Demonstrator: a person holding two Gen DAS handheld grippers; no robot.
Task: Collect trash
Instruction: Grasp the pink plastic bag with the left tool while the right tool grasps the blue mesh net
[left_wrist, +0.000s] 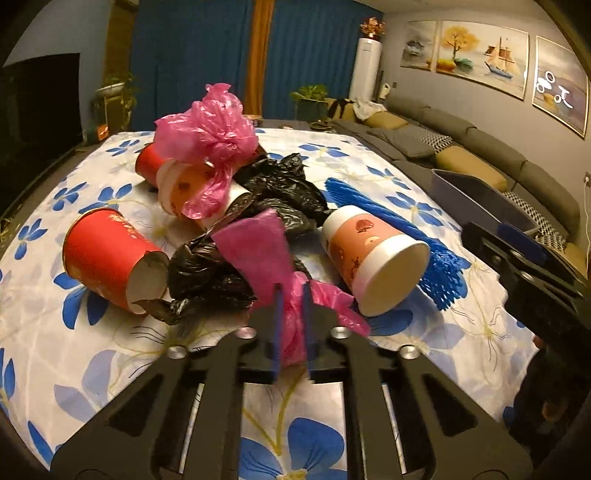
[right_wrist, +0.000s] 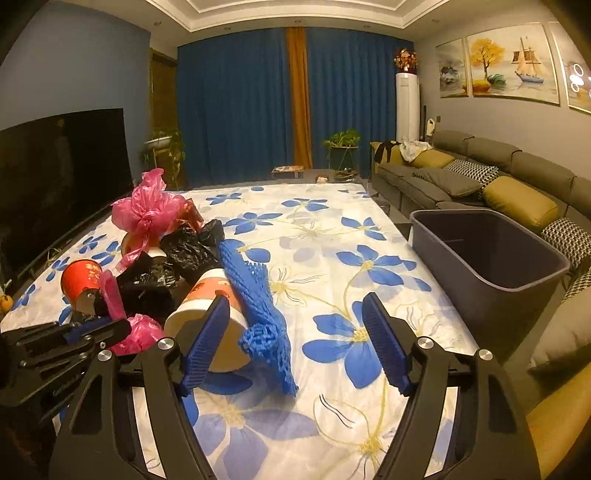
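Pinching a pink plastic bag (left_wrist: 291, 314), left jaws closed; right jaws spread beside blue foam net (right_wrist: 258, 310)

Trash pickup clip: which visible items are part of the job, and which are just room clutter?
Job:
- pink bag, pinched in the left claw
- tied pink bag
- black bags
- red cups
- white cup
- blue net
- grey bin
- right claw, open

Bystanders:
- sofa
- TV
- plants
- paintings
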